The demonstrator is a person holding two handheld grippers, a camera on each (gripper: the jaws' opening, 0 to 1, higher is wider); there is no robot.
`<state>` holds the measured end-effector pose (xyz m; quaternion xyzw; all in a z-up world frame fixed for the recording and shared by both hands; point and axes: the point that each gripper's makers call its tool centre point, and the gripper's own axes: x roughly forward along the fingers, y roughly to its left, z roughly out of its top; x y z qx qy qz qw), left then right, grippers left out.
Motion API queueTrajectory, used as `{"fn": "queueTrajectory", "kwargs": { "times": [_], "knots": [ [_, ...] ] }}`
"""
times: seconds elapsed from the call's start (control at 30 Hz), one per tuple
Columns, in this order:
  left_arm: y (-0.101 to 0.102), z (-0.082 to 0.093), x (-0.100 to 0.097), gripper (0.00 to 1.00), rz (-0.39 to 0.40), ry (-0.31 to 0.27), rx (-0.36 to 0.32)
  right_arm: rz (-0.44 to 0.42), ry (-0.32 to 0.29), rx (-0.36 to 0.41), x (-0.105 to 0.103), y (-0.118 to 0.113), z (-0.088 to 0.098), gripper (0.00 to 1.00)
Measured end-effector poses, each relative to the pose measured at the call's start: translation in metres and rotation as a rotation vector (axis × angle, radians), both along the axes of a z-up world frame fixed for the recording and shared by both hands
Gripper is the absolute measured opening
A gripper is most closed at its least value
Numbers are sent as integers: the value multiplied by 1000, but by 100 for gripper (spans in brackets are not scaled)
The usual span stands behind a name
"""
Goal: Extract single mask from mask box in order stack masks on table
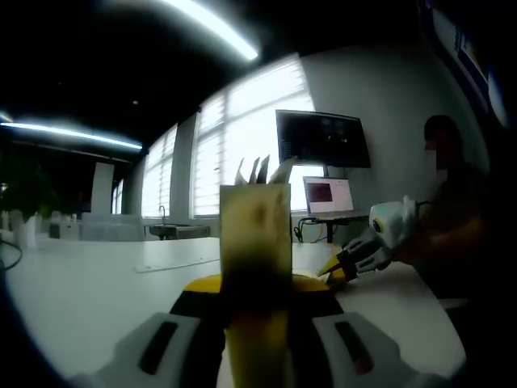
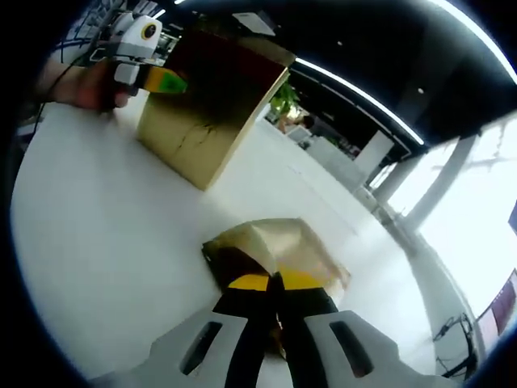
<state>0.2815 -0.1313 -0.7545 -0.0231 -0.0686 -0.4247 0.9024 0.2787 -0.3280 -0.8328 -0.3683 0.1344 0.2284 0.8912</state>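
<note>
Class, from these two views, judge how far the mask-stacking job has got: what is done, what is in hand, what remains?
Done: one packaged mask is out and lies on the white table. In hand: the right gripper is shut on that mask, while the left gripper holds the upright mask box. Left: releasing it and drawing more masks, whose tips poke from the box top in the left gripper view.

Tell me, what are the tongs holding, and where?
The left tongs grip the mask box by its upper side. The right tongs pinch a mask at its near edge.
</note>
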Motion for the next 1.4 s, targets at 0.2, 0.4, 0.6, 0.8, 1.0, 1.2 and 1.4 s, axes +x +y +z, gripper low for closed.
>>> {"fn": "queueTrajectory", "kwargs": {
  "times": [0.2, 0.4, 0.6, 0.8, 1.0, 1.2, 1.4],
  "knots": [
    [0, 0, 0, 31, 0, 0, 0, -2, -3, 6, 1, -2, 0, 8],
    [-1, 0, -1, 31, 0, 1, 1, -6, 6, 31, -2, -1, 4, 15],
    [-1, 0, -1, 31, -1, 1, 1, -1, 19, 75, -8, 1, 9, 21],
    [-2, 0, -2, 31, -1, 1, 2, 13, 40, 134, -16, 5, 14, 23],
    [-2, 0, -2, 31, -1, 2, 1, 46, 51, 368, -22, 21, 38, 30],
    [-3, 0, -3, 31, -1, 1, 2, 90, 47, 564, -27, 41, 60, 36],
    [-3, -1, -2, 31, -1, 1, 3, 119, 41, 639, -34, 52, 68, 38]
  ]
}}
